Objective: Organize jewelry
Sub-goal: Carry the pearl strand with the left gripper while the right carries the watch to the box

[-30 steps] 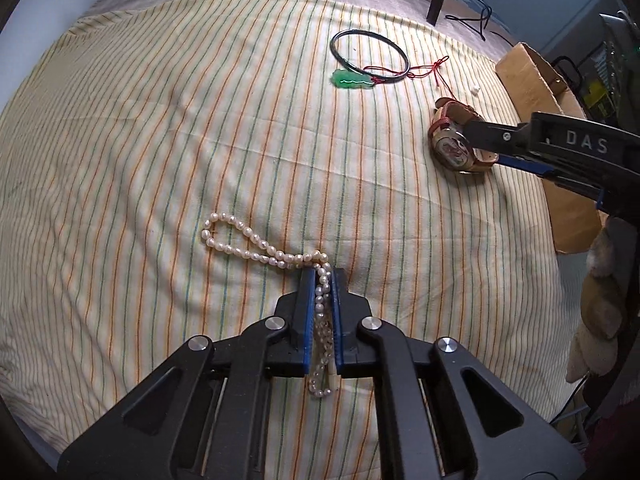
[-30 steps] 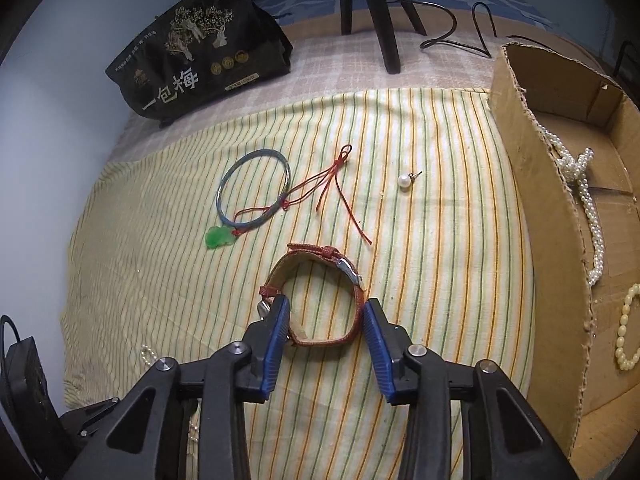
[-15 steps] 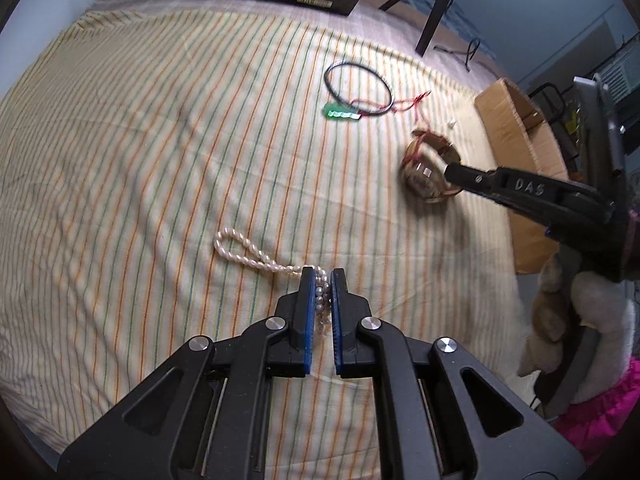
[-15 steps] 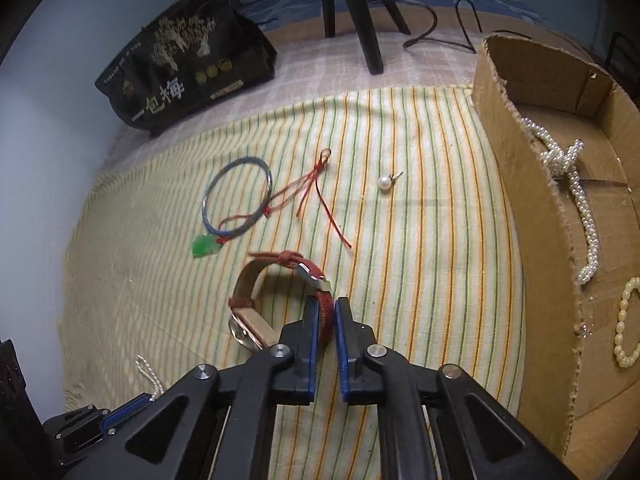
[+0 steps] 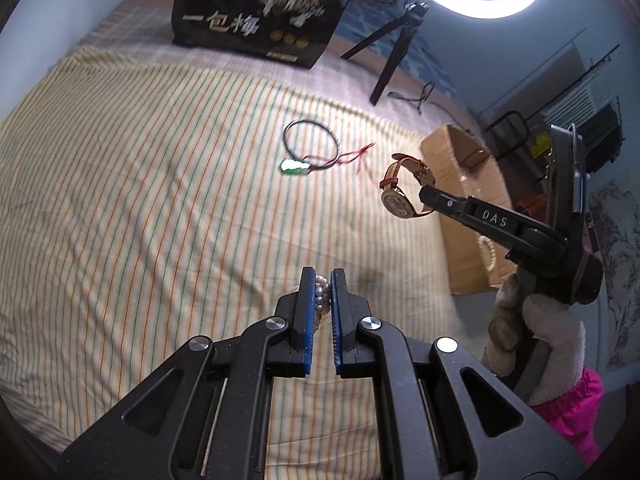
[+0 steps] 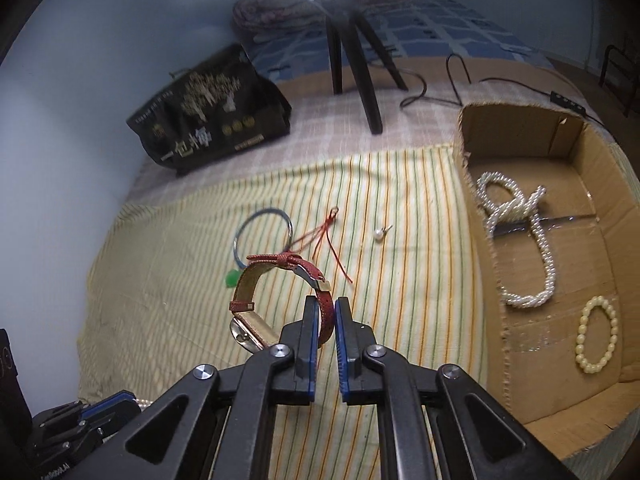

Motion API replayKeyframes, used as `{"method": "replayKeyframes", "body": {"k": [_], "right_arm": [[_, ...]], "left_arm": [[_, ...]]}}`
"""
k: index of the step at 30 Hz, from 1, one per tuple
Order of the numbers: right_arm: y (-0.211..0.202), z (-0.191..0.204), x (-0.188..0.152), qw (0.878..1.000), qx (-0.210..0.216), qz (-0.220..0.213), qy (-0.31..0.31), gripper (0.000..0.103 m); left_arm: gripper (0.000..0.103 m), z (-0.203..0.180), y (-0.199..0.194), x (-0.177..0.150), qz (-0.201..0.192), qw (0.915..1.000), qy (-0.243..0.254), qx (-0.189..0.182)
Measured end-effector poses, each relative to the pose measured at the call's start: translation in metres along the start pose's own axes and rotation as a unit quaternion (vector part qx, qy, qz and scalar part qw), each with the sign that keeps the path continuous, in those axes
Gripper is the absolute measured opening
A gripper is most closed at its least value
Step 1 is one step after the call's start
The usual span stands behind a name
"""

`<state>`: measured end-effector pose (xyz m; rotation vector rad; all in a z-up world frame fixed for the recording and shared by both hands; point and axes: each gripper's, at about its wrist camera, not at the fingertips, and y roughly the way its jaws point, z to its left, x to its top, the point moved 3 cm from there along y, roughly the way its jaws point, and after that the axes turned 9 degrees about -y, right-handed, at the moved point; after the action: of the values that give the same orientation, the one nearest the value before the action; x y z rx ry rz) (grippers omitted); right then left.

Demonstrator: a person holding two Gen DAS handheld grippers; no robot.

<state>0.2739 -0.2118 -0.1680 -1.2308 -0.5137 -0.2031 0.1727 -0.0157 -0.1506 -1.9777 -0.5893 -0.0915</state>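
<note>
The cardboard box [image 6: 560, 264] at the bed's right edge holds a knotted pearl rope [image 6: 520, 220] and a bead bracelet [image 6: 596, 334]. The right hand-held gripper [image 6: 327, 320] clamps the watch [image 6: 280, 292] strap, lifted above the striped bedspread [image 5: 160, 200]. The left hand-held gripper [image 5: 318, 292] pinches a pearl strand [image 5: 321, 294].

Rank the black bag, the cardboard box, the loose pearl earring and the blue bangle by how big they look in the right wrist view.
1. cardboard box
2. black bag, though it lies farther off
3. blue bangle
4. pearl earring
</note>
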Motion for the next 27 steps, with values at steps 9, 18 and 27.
{"method": "replayKeyframes", "body": {"k": [9,18,27], "right_arm": [[-0.04,-0.013,-0.001,1.0,-0.008,-0.029,-0.005,0.005],[-0.08,-0.058,-0.013,0.998,-0.023,-0.053,0.027,0.005],[-0.111,-0.108,-0.018,0.994,-0.06,-0.076,0.058,0.005]], "left_arm": [[0.005,-0.031,-0.013,0.005,-0.021,0.9992,0.029,-0.018],[0.005,-0.073,-0.01,0.003,-0.021,0.9975,0.053,-0.042],[0.005,-0.127,0.002,-0.005,-0.018,0.9944,0.077,-0.071]]}}
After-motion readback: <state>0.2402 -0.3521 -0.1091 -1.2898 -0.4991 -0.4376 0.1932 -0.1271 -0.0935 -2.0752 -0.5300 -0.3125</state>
